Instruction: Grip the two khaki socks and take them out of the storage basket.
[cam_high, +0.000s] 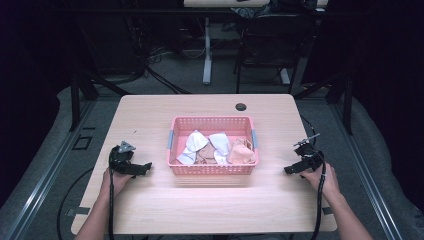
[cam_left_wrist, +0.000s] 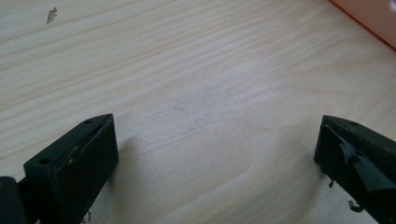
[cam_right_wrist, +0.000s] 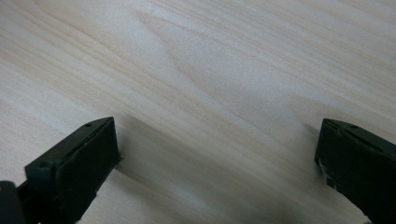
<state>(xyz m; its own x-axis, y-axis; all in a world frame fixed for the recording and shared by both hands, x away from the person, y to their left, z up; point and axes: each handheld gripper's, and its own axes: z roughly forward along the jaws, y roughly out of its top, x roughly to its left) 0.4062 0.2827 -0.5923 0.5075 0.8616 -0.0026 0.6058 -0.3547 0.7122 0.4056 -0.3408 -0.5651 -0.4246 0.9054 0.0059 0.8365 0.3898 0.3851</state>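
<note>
Grippers idling wide beside the basket

Count: one pink basket (cam_high: 213, 122), sitting mid-frame in the high view on one light wood table (cam_high: 150, 205). Inside it, two white cloth pieces (cam_high: 196, 144) lying at centre-left and centre, one peach cloth piece (cam_high: 240, 153) sitting at the right end, and something brownish between them that is too small to identify. One dark round hole (cam_high: 241, 106) is showing in the table top, above and right of the basket.

Two grippers, one per hand, both sitting low over the table. Left gripper (cam_high: 143, 167) is resting at lower left of the high view, well apart from the basket, jaws pointing right toward it, hand gripping from behind, forearm coming up from the bottom edge. Its jaws are standing wide with bare wood between them; in the left gripper view an orange-pink corner of the basket (cam_left_wrist: 369, 18) is showing at upper right.

Right gripper (cam_high: 292, 169) is mirroring it at lower right of the high view, jaws pointing left toward the basket, cable trailing down along the forearm. Its jaws are also spread wide, holding nothing, with bare table (cam_right_wrist: 210, 70) between them.
</note>
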